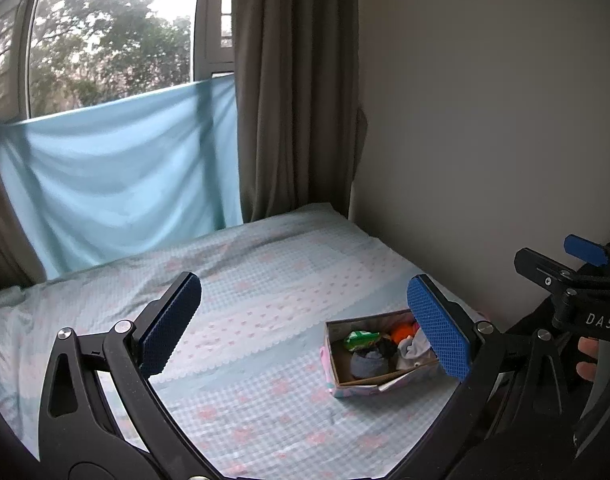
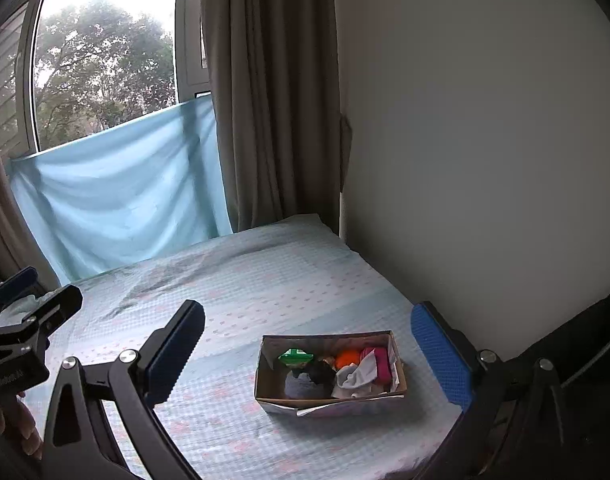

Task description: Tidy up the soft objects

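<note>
A small cardboard box sits on the bed near the wall. Inside lie a green item, an orange ball, a grey rolled sock, white cloth and a pink piece. My left gripper hovers open above the bed, left of the box. My right gripper is open too, held above and in front of the box. Neither holds anything.
The bed has a pale blue checked sheet with pink hearts. A plain wall runs along its right side. Brown curtains, a blue cloth and a window stand behind. A hand holds each gripper.
</note>
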Motion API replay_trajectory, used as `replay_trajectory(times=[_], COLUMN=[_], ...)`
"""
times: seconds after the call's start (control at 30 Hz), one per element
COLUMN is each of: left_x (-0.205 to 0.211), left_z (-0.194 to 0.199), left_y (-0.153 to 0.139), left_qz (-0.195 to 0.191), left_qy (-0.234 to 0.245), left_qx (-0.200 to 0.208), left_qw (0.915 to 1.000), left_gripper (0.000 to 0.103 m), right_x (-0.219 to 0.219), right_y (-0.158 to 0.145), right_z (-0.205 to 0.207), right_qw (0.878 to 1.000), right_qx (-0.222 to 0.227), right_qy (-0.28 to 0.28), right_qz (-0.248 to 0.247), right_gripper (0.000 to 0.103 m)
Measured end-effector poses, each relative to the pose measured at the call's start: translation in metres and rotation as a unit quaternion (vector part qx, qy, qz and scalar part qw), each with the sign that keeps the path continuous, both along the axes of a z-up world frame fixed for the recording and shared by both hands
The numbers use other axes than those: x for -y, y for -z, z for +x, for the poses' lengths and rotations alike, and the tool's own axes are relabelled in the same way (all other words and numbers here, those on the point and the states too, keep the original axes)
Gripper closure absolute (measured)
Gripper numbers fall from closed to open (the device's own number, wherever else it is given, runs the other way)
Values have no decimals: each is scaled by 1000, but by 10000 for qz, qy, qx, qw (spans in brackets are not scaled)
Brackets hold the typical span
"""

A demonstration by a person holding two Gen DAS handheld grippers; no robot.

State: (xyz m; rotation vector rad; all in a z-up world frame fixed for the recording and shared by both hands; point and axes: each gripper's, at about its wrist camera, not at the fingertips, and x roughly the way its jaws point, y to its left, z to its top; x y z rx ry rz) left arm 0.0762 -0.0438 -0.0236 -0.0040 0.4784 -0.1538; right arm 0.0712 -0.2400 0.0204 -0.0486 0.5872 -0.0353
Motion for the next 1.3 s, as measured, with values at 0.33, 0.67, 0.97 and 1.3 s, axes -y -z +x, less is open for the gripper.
replay_trajectory(times=[0.33, 0.67, 0.97, 1.3], left_x=[7, 9, 9, 7], left_z=[4, 7, 8, 7], left_y=[-1, -2, -3, -4], left_qz=[12, 29, 45, 26], left_qy=[-5, -11, -6, 7], left_qx=[84, 103, 109, 117], left_qw=[10000, 9999, 9999, 9999], left_gripper=[0, 0, 0, 0], right_x=[1, 3, 5, 6], right_y=[-3, -2, -3, -4], right_z=[2, 6, 9, 7], right_qw=[10000, 10000, 10000, 9999], right_qx=[74, 73, 85, 109], right_qy=[-1, 2, 3, 29], right_qz=[-10, 13, 36, 52], right_gripper=[0, 0, 0, 0])
